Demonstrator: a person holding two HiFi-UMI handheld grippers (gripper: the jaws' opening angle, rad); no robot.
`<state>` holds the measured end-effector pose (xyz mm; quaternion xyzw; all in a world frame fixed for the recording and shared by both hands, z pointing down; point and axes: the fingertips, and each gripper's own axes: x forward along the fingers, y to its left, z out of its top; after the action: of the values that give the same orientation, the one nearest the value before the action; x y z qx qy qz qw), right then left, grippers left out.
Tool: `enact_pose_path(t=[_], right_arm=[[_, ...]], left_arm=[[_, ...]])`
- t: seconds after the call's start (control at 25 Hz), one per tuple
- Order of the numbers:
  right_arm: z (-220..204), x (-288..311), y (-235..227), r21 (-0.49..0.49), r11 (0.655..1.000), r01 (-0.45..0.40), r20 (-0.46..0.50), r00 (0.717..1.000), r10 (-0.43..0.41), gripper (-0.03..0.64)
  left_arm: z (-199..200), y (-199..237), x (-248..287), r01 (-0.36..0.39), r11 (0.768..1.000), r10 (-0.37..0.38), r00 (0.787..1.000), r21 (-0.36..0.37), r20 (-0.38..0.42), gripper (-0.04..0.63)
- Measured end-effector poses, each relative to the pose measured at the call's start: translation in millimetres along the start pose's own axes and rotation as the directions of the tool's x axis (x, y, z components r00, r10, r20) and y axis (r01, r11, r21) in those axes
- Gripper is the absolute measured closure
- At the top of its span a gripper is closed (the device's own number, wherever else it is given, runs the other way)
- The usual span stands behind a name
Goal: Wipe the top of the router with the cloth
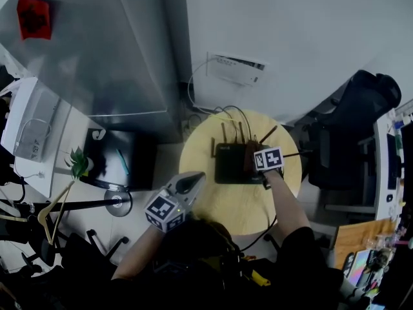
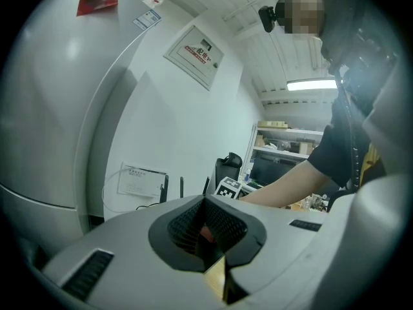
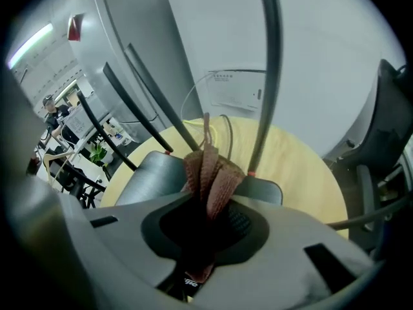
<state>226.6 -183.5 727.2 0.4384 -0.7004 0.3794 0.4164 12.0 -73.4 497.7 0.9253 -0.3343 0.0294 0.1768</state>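
Note:
A black router (image 1: pixel 229 165) with several upright antennas (image 1: pixel 223 133) sits on the round yellow table (image 1: pixel 242 205). My right gripper (image 1: pixel 251 165) is over the router's right part, shut on a brown cloth (image 1: pixel 248 159) that rests on the router's top. In the right gripper view the folded cloth (image 3: pixel 210 176) sticks out of the jaws above the dark router top (image 3: pixel 145 173), between the antennas (image 3: pixel 264 76). My left gripper (image 1: pixel 193 183) hovers at the table's left edge, apart from the router, jaws together and holding nothing. Its camera faces the wall, and its gripper (image 2: pixel 205 237) shows nothing in it.
A white wall box (image 1: pixel 237 70) with cables hangs behind the table. A tall grey cabinet (image 1: pixel 103 50) stands at the left, with a black box (image 1: pixel 122 154) and a small plant (image 1: pixel 79 163) below it. A black chair (image 1: pixel 358 128) is at the right.

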Motion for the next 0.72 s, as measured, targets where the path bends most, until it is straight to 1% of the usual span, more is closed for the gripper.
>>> enact_pose_path(t=[0.16, 0.28, 0.44, 0.56, 0.64, 0.72], right_arm=[[-6.6, -5.3, -22.4, 0.054, 0.998, 0.025, 0.017, 1.0, -0.026, 0.552], [-11.9, -10.0, -37.9, 0.063, 0.997, 0.05, 0.029, 0.998, -0.052, 0.552], [-15.5, -12.9, -49.7, 0.103, 0.993, 0.049, 0.023, 0.998, -0.051, 0.552], [-18.1, -15.5, -58.3, 0.084, 0.994, 0.073, 0.0, 0.997, -0.073, 0.552], [-21.3, -18.0, -65.6, 0.07, 0.993, 0.097, -0.012, 0.995, -0.096, 0.552], [-24.5, -21.2, -73.7, 0.081, 0.99, 0.116, -0.021, 0.993, -0.115, 0.552]], left_arm=[[-0.5, 2.6, -0.4, 0.002, 1.0, -0.002, 1.0, 0.002, -0.005, 0.603], [0.5, 2.8, -0.1, -0.005, 1.0, 0.005, 1.0, -0.005, 0.003, 0.603], [1.1, 3.8, -1.1, -0.006, 1.0, 0.006, 1.0, -0.014, 0.001, 0.603], [-0.4, 5.1, -2.8, -0.002, 1.0, 0.002, 1.0, -0.004, 0.001, 0.603], [1.4, 5.9, -4.9, -0.01, 1.0, 0.01, 1.0, -0.012, 0.005, 0.604], [2.5, 7.3, -7.2, -0.015, 1.0, 0.015, 1.0, -0.014, 0.007, 0.603]])
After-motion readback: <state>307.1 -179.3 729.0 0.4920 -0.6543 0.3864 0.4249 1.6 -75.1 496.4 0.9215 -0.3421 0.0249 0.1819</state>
